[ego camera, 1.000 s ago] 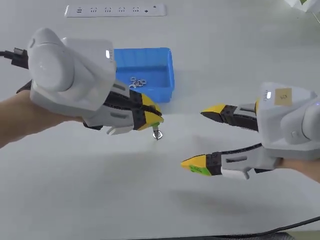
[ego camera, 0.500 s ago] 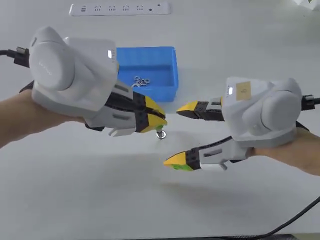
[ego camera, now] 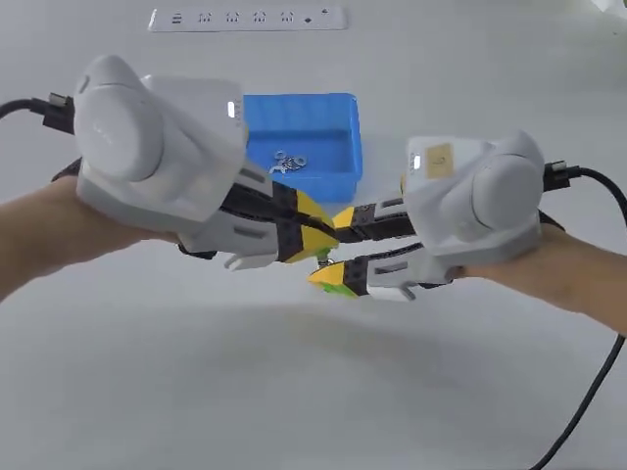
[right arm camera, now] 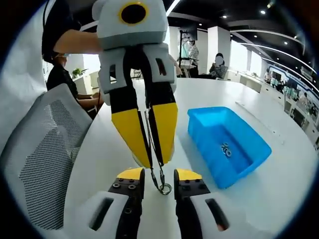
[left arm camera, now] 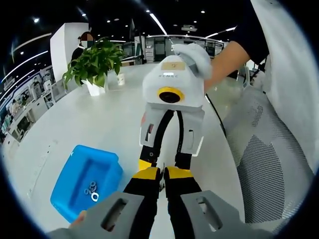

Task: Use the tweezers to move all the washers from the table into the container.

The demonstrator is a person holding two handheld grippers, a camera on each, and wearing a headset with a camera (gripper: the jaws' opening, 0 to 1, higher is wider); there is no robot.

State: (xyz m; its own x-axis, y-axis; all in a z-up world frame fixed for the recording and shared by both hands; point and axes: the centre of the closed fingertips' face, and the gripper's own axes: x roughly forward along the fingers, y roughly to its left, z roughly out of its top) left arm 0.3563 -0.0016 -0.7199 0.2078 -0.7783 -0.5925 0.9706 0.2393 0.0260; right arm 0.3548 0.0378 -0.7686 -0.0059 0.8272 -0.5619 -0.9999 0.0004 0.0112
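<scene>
Jaws of the left gripper (ego camera: 315, 231) clamp slim metal tweezers (right arm camera: 154, 144), whose tip carries a small steel ring washer (right arm camera: 165, 188). At 3 o'clock the right gripper (right arm camera: 159, 175) flanks that washer, jaws apart and not touching it. At 12 o'clock, a blue plastic rectangular container (ego camera: 350, 127) holds several washers (ego camera: 288, 162).

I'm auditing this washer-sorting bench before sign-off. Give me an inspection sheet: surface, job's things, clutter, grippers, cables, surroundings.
Surface: pale grey table, matte.
Job's things: blue container holds a few washers; tweezers carry one washer at their tips, short of the container.
Clutter: power strip at the table's far edge.
Grippers: left gripper shut on the tweezers; right gripper open, jaws either side of the tweezers' tips.
Cables: left cable and right cable, both black, trail from the grippers' backs.
Surroundings: mesh chair, potted plant, open office beyond.
</scene>
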